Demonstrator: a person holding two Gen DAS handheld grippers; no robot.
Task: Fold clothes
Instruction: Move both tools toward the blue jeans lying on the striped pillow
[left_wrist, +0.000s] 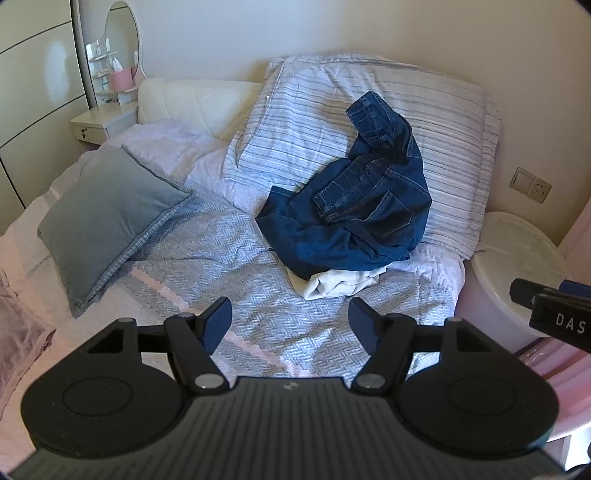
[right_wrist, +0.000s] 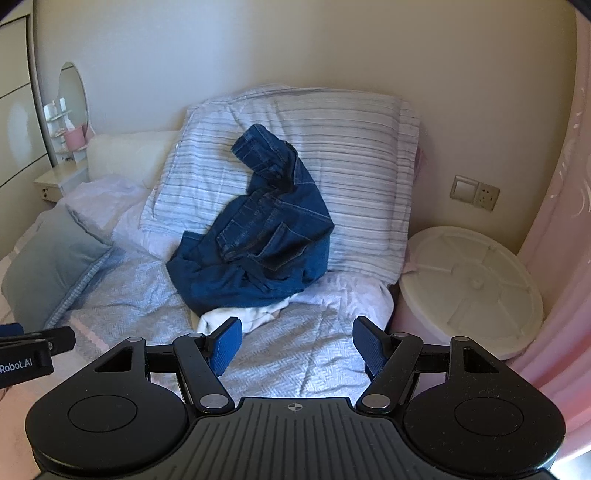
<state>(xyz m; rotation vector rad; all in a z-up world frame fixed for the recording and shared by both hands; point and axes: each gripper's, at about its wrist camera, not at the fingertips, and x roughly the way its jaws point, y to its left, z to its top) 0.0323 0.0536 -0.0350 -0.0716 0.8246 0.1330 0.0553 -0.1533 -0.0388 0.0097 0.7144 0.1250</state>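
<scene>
**Jeans first: find the waistband, then drag to open bed**

Since both grippers hang empty over the bed w/ jaws spread wide, you're at the reach-in stage, nothing gripped yet. Left gripper (left_wrist: 290, 321) and right gripper (right_wrist: 297, 341) sit side by side, well short of the pile.

The jeans (left_wrist: 354, 206) lie crumpled, half up against the striped duvet (left_wrist: 424, 110), one end riding up its slope. A white garment (left_wrist: 336, 284) pokes out under their near edge, touching them.

Go for the waistband near the back pocket, one gripper per side, approx. at the seams. Pinch a single layer only; denim's heavy and I'd expect a bunched grab to slip. Lift clear of the white garment so it doesn't drag along.

Room: the herringbone cover (left_wrist: 229, 258) in front is your open spot, so lay out there. Grey pillow (left_wrist: 107, 218) limits the left; the bed edge and white round lid (right_wrist: 469, 291) are close on the right, so keep the legs from sliding off.
</scene>
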